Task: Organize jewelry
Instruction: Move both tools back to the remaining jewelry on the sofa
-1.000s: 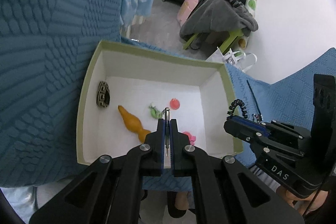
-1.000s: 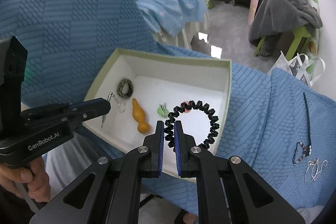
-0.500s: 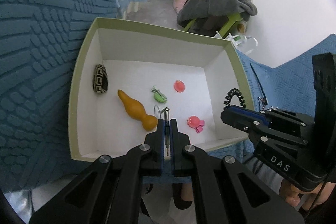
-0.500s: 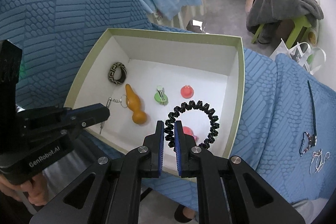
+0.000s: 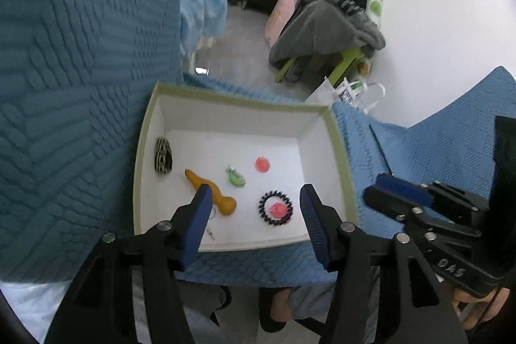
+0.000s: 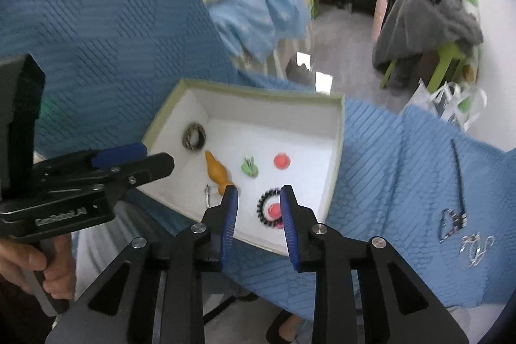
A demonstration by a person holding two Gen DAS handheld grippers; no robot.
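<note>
With both grippers, left and right, spread wide and empty just short of the box holding the coil band, lift clear, then swing right toward the bracelet on the bed.

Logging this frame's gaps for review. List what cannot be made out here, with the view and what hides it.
- Keychain, left wrist view: mostly behind the left tongs; only a ring and pin show.
- Pink item inside the black coil tie, right wrist view: partly covered by the right tongs; type unclear.
- Silver pieces on the blue blanket, right wrist view: too small and blurred to identify.
- Green charm in the box: too small for detail.
</note>
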